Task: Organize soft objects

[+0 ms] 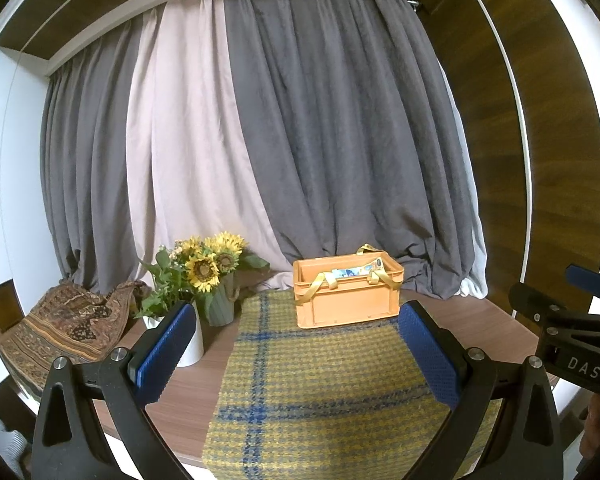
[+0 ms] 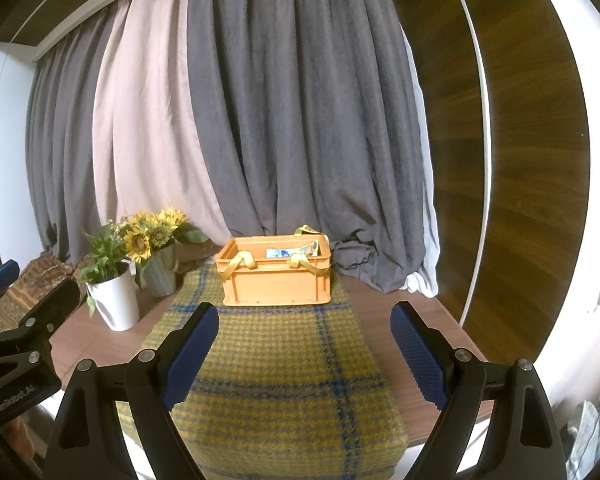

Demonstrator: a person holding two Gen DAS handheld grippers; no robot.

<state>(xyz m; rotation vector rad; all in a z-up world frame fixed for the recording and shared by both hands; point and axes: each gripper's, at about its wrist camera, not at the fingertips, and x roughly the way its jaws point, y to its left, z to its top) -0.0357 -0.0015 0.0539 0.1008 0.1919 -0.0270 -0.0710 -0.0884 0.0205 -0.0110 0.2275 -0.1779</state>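
Left tongs: your left gripper (image 1: 296, 354) fills the bottom of the left wrist view, jaws spread wide with nothing between the two blue pads, only the blanket showing below the gap. In the right wrist view you see part of it at the left edge.

Right tongs: your right gripper (image 2: 305, 354) sits at the bottom of the right wrist view, jaws also standing wide apart and empty. Part of it shows at the right edge of the left wrist view.

Blanket: one yellow and blue checked blanket (image 1: 320, 384) lies flat on the table, running from the bottom centre of the frame up to the crate. Both pairs of tongs hang above its near end; you cannot tell whether any pad touches it.

Crate: one orange plastic crate (image 1: 346, 300) stands on the far end of the blanket, centre of the frame.

Crate contents: one bag (image 2: 290, 253) with blue print and yellow straps lies inside; two strap loops hang over the front wall and one rises behind.

Table: one brown wooden table (image 1: 188, 400), bare to the left and right of the blanket.

Pots: two, one white (image 2: 116, 300) and one grey-green ribbed (image 2: 160, 276), left of the crate.

Sunflowers: three blooms (image 1: 214, 262) that you can count.

Patterned cloth: one brown heap (image 1: 64, 328) at the left edge.

Curtains: grey and pale panels (image 1: 300, 120) across the back.
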